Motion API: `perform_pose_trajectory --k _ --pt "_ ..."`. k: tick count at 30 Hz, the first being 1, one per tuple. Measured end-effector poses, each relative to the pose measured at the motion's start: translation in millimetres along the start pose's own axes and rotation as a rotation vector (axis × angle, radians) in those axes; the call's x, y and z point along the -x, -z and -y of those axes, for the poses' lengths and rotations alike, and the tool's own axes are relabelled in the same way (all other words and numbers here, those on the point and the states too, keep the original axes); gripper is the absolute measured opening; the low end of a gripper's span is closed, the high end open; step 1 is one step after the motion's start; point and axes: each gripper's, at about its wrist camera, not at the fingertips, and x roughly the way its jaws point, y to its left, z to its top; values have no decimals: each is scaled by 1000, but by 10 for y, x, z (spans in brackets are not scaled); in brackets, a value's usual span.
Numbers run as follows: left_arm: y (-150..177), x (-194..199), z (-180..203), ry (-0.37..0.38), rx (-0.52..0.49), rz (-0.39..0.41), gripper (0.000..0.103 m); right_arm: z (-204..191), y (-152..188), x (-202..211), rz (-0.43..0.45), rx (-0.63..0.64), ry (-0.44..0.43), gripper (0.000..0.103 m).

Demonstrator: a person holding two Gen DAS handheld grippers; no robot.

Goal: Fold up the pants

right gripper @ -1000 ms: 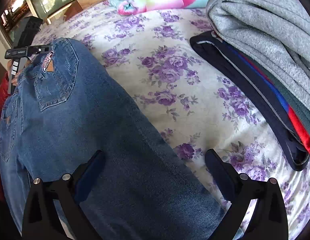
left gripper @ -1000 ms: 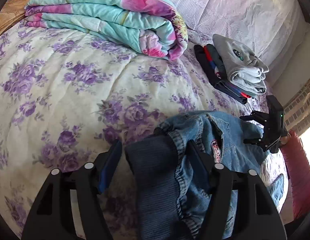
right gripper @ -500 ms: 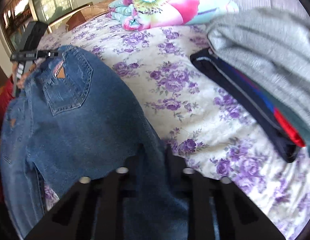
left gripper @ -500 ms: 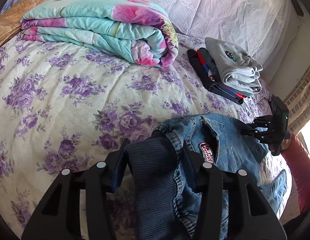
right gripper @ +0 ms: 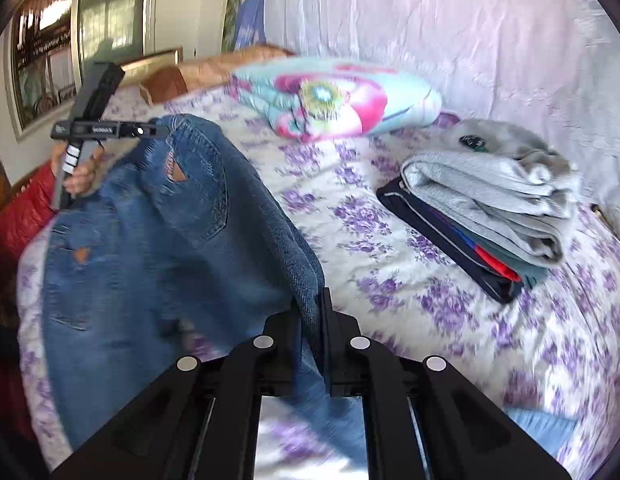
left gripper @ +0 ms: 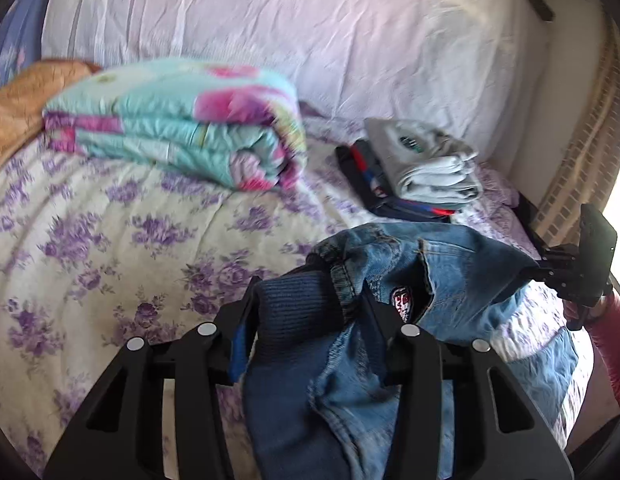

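Note:
Blue jeans [left gripper: 450, 272] hang lifted between my two grippers over the flowered bed. My left gripper [left gripper: 310, 296] has the dark ribbed waistband bunched between its fingers; its jaws are closing and the pads press on the cloth. In the right wrist view the jeans [right gripper: 169, 240] drape leftward with the back pockets showing. My right gripper [right gripper: 314, 300] is shut on a folded denim edge of the jeans. Each view shows the other gripper: the right gripper [left gripper: 570, 276] at the far right, the left gripper [right gripper: 105, 130] in a hand at the upper left.
A folded turquoise and pink quilt [left gripper: 181, 132] lies at the back of the bed. A stack of folded clothes [right gripper: 490, 200] with a grey top sits at the right. White cloth [left gripper: 310, 32] covers the wall behind. The purple-flowered bedspread [left gripper: 89, 240] lies to the left.
The right gripper went from wide open over the jeans to shut on their edge. Both grippers rose, lifting the jeans. The left jaws narrowed on the waistband.

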Motion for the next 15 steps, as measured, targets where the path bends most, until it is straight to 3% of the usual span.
perform_pose_trajectory --k 7,10,15 --pt "302 443 181 14 -24 34 45 -654 547 462 89 0 28 8" --pt "474 585 193 18 -11 -2 47 -869 722 480 91 0 51 8" --pt "755 719 166 -12 87 -142 50 -1077 894 496 85 21 99 8"
